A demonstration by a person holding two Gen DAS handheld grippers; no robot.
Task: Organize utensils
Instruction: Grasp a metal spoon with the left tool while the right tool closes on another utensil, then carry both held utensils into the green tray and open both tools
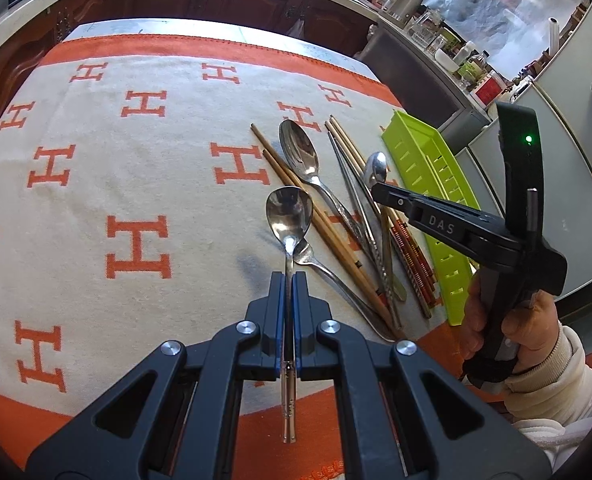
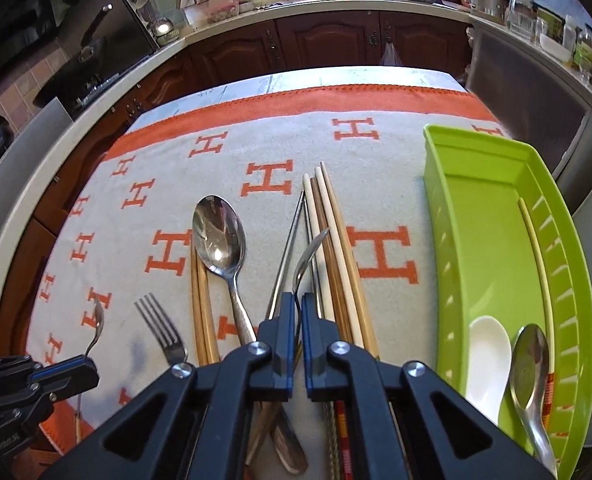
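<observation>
My left gripper is shut on the handle of a steel spoon, which it holds above the cloth with the bowl pointing away. In the right wrist view this gripper shows at lower left with its spoon. My right gripper is shut on a small steel spoon turned edge-on, over the pile of chopsticks. A big spoon and a fork lie on the cloth. The green tray on the right holds a white spoon, a metal spoon and one chopstick.
An orange and white cloth with H marks covers the table. Wooden cabinets and a counter with kitchenware run behind it. A hand in a white sleeve grips the right tool. A steel appliance stands past the tray.
</observation>
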